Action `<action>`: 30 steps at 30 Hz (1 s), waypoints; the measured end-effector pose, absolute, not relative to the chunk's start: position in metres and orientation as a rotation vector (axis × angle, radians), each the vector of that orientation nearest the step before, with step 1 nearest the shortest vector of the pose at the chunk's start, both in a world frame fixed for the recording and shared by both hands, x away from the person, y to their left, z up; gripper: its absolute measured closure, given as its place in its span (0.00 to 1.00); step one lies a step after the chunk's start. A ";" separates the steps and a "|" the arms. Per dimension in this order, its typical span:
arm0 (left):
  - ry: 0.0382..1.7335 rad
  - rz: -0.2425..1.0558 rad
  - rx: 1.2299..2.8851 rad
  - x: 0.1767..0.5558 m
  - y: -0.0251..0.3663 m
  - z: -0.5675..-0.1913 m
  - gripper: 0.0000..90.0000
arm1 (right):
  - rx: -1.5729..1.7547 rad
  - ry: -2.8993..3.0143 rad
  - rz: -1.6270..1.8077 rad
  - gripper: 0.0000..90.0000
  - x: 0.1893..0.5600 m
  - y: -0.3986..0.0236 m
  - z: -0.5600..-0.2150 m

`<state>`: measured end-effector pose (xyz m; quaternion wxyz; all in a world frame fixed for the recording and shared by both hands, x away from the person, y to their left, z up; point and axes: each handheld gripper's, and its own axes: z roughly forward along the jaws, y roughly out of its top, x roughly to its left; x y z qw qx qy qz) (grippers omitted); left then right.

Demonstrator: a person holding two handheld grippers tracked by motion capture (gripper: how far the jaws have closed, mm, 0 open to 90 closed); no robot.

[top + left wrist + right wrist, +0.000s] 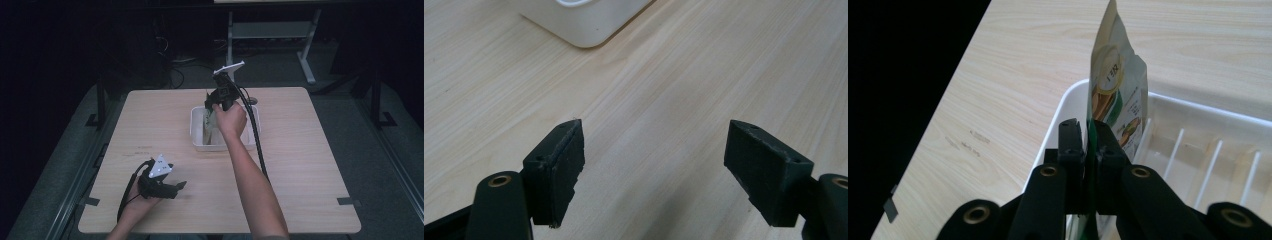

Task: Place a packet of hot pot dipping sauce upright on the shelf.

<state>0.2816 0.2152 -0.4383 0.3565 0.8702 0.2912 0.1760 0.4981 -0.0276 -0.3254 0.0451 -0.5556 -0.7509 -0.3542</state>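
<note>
Pale wood-grain laminate forms the top of the single table (300, 165), which stands on grey carpet in a dark room; one white metal frame (272, 30) stands on the floor beyond its far edge. Left: the left gripper (181, 185) rests low over the near left part of the table in the person's left hand (142, 197), topped by a grey three-cornered plate. In the left gripper view its two black fingers (559, 165) stand wide apart, released, with bare table between them and a corner of the bin ahead. Centre: one white plastic bin (198, 142) sits on the table, its inner wall ribbed in the right gripper view (1198, 145). One printed pouch (1115, 95), cream with green and yellow artwork, stands upright on edge inside the bin against its left wall, its top rising above the rim. The right gripper (210, 102), held in the right hand (230, 120), points down into the bin. Its two fingers (1070, 145) are clenched on the pouch's lower edge, grasping it. Right: the right forearm crosses the table from the near edge, and one black cable (255, 130) trails alongside it. Counts: two grippers, one bin, one pouch.
</note>
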 end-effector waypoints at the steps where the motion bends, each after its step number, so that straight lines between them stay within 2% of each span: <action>1: 0.752 0.454 2.246 0.282 0.215 -0.438 0.26 | -1.694 -2.303 -1.075 0.94 0.498 -0.028 -0.325; 9: 0.751 0.453 2.250 0.282 0.215 -0.439 0.26 | -1.672 -2.330 -1.073 0.93 0.493 -0.032 -0.318; 20: 0.751 0.452 2.255 0.282 0.214 -0.440 0.26 | -1.619 -2.391 -1.031 0.99 0.486 -0.034 -0.318; 30: 0.753 0.456 2.255 0.282 0.214 -0.440 0.26 | -1.603 -2.408 -1.016 0.95 0.482 -0.041 -0.319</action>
